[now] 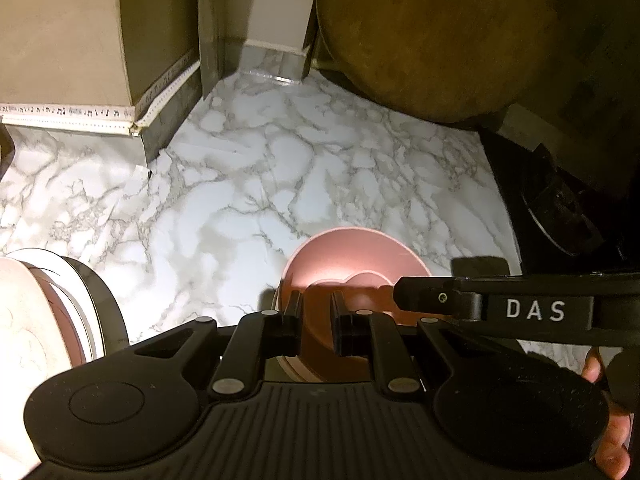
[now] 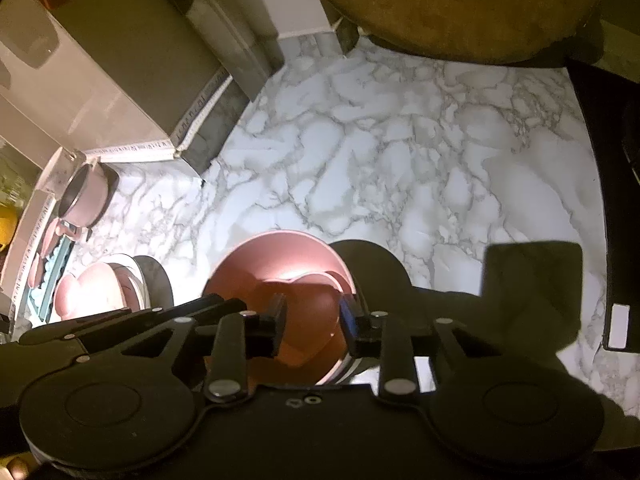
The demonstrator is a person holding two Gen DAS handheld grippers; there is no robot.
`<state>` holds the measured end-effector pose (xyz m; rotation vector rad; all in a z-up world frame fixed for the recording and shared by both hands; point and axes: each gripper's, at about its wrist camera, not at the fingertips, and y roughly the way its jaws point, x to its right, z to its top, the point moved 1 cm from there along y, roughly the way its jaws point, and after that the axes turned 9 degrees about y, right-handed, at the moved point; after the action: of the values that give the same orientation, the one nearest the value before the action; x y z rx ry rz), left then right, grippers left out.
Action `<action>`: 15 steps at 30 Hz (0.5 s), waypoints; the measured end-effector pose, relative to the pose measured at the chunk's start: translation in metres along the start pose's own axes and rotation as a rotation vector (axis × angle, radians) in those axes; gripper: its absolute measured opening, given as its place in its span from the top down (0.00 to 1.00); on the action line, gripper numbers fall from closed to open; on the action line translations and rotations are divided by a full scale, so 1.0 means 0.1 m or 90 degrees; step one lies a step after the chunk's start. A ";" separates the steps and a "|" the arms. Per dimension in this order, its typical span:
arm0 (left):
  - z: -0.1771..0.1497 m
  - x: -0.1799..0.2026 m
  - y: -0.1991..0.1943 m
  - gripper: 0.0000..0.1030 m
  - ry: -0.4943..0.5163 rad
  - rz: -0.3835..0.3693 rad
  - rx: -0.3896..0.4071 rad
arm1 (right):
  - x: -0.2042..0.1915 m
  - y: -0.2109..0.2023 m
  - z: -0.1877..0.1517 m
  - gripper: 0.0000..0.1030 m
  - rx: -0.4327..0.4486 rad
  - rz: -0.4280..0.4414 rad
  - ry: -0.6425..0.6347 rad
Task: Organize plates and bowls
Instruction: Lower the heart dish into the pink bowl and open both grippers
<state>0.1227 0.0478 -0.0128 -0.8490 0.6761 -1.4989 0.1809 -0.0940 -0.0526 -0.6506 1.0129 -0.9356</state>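
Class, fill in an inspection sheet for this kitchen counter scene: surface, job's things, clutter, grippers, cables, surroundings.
Surface: marble-pattern counter, bare in the middle.
Job's things: pink bowl with a heart-shaped dish inside; heart plate at left.
Clutter: pink pot by the wall.
Grippers: left gripper shut, whether on the bowl's rim I cannot tell; right gripper open over the bowl, its pads clear of it.
Cables: nothing seen.
Surroundings: round wooden board, beige cabinet, dark appliance.
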 end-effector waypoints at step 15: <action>-0.08 -0.02 -0.38 0.43 0.004 0.020 0.082 | -0.02 -0.42 -0.10 0.47 0.080 0.023 -0.016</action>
<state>0.0946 0.0528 0.0140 -0.7333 0.5877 -1.5009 0.1566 -0.1118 -0.0218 -0.5370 0.9325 -0.9492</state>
